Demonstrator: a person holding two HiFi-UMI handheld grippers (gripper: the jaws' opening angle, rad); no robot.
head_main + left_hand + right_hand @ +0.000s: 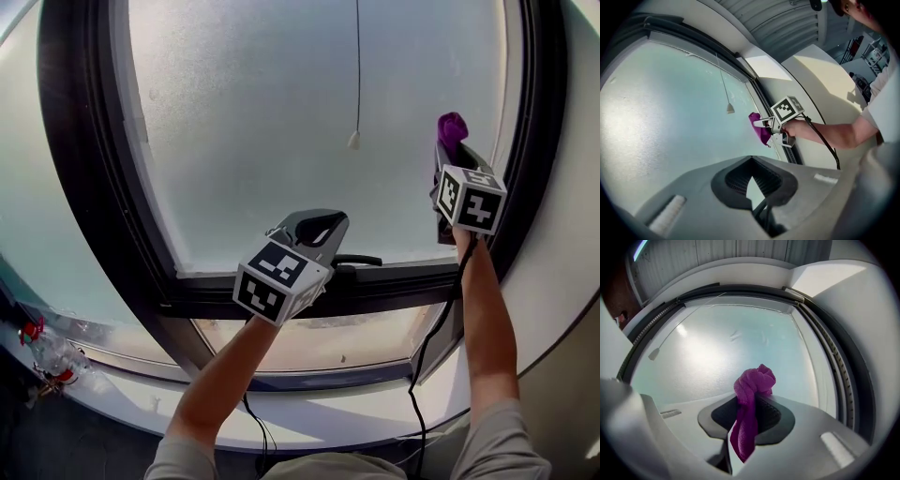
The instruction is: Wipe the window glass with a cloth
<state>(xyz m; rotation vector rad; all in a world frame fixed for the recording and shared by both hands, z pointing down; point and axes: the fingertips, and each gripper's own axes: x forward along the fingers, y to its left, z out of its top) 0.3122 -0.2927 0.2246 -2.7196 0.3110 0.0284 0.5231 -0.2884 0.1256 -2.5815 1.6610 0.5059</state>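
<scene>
Jaws of right gripper (749,405) pinch cloth (756,380), bunch protruding forward.

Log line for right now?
right gripper: shut on purple cloth | cloth: at window glass, right side | left gripper: shut, empty

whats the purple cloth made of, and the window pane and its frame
Purple cloth: soft fuzzy fabric, probably microfibre or terry, judging by its nap and limp folds. Window glass: frosted, grainy, translucent pane. Frame: dark, smooth, slightly glossy, likely painted metal or plastic.
</scene>
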